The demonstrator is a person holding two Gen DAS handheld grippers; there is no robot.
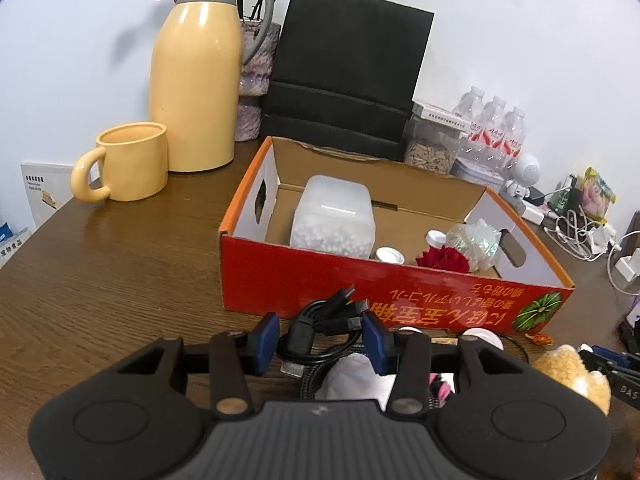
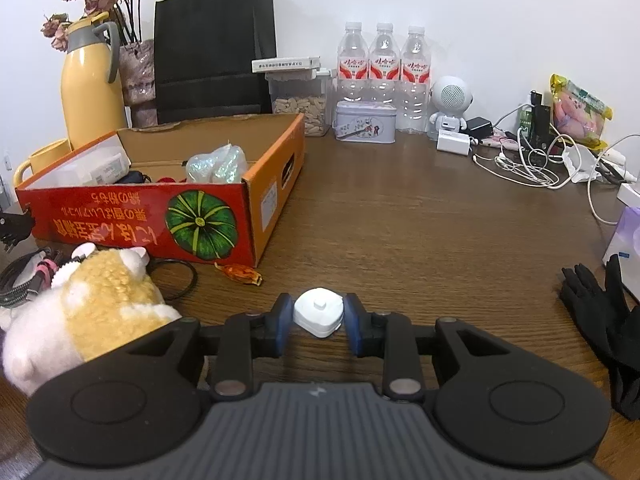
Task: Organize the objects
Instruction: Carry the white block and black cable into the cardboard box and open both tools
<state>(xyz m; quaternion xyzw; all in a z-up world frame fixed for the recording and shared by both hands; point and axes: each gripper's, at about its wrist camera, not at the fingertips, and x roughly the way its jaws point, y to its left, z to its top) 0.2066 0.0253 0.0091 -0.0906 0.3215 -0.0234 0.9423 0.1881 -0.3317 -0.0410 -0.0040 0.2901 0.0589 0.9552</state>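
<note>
Gripping a bundle of black cables, the left gripper has its blue pads pressed against both sides of the coil; plug ends stick up above the pads. No earlier frame, so only the present grip is noted. Under the bundle lies a braided cable and something white, partly hidden by the gripper body.

Right gripper: jaws pinch a small white plug-like block, pads touching its left and right flanks. Whether the block rests on the wooden table or sits just above it cannot be told.

Near field, right wrist view: a plush toy, cream and tan, lies just left of the right gripper. A thin black loop and an orange wrapped sweet lie between the toy and the box. Black gloves lie at the right edge.

Mid field: a red and orange cardboard box, open at the top, stands directly beyond the left gripper. Inside it: a translucent jar of white beads, two small caps, a red flower and a crinkled clear wrap.

Far field: a yellow mug and a yellow jug to the left of the box, a black paper bag behind it, three water bottles, a tin, a small white robot figure and tangled white cables by the wall.
</note>
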